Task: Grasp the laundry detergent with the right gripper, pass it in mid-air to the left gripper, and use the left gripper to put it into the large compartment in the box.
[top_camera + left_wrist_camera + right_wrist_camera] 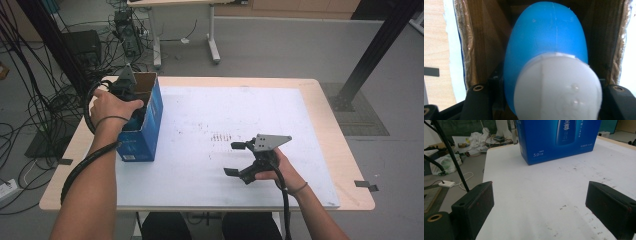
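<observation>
A blue carton (145,125) with an open top stands on the left part of the table; its printed side shows in the right gripper view (556,137). My left gripper (134,111) reaches down into it. Between this gripper's (549,102) jaws sits a blue bottle (546,37) with a white cap (559,87), the carton's brown inner walls around it. My right gripper (230,159) rests low over the white mat, right of centre, open with nothing between its jaws (541,202).
A white mat (225,115) covers most of the wooden table (330,130). Cables and equipment (60,75) lie on the floor to the left. Another table's legs (212,40) stand behind, and a black post (375,50) rises at the far right.
</observation>
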`<state>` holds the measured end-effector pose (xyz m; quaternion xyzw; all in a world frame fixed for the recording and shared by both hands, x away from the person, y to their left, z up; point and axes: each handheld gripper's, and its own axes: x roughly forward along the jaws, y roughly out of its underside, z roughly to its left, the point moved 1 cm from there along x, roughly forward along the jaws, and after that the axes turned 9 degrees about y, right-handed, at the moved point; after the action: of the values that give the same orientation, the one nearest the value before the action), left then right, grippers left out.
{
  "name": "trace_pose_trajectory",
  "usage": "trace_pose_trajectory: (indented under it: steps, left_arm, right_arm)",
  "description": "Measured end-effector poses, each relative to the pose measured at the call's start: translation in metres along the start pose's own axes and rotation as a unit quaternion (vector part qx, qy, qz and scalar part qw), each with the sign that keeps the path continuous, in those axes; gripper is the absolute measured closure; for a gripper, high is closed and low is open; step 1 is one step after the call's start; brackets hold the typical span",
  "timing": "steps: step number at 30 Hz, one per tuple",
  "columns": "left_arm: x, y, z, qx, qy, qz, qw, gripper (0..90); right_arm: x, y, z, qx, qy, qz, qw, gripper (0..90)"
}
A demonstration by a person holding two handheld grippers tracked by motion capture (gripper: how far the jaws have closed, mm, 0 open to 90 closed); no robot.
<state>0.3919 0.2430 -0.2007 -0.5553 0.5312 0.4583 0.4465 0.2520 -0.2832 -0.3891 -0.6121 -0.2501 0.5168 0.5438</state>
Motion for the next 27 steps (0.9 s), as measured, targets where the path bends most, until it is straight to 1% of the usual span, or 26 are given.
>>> trace_pose_trajectory:
  steps: [27]
  left_arm:
    - [0.0000,0.0013,-0.0011,0.002,-0.001,-0.001,1.0000,37.7]
  right_arm:
    - [-0.0013,-0.0002,-0.0001,0.000,0.000,-0.002,1.0000,8.1]
